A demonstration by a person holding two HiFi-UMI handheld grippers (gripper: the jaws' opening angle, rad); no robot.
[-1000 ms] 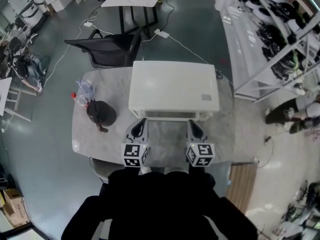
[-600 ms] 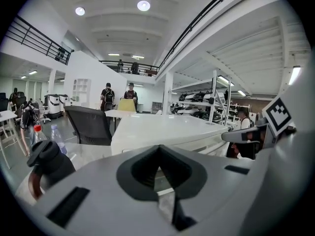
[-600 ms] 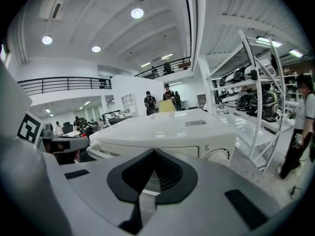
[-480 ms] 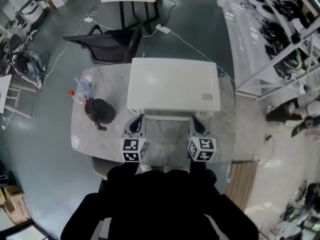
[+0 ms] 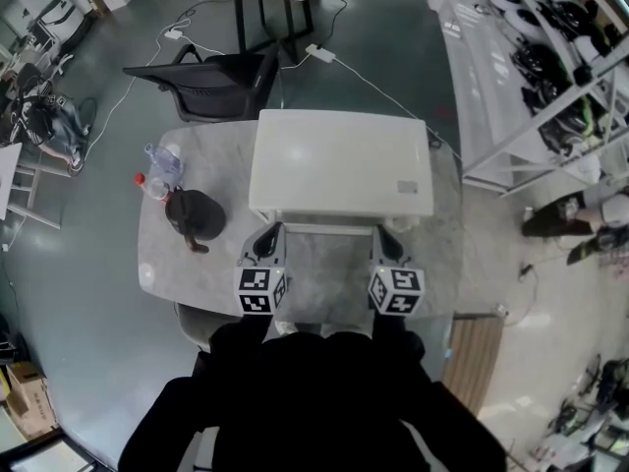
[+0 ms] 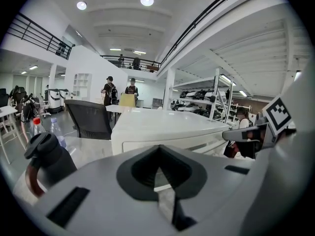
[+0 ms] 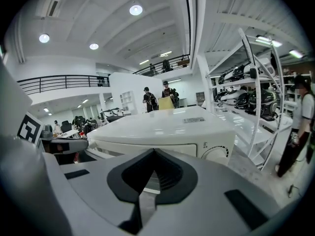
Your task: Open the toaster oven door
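table [image 5: 162, 259] bears toaster oven [image 5: 339, 163] just beyond left tongs [image 5: 267, 239] and right tongs [image 5: 383, 241].

Was a cream-white, boxy toaster oven [image 5: 341, 165], set square on the grey marbled table [image 5: 197, 264], towards its far edge, long side running left to right. Bore a small grey label [image 5: 407, 189] on the flat top, near the right front corner. Kept the door [image 7: 162, 148] shut and upright, handle [image 5: 329, 227] running along the front, round dial [image 7: 218, 154] just right of it.
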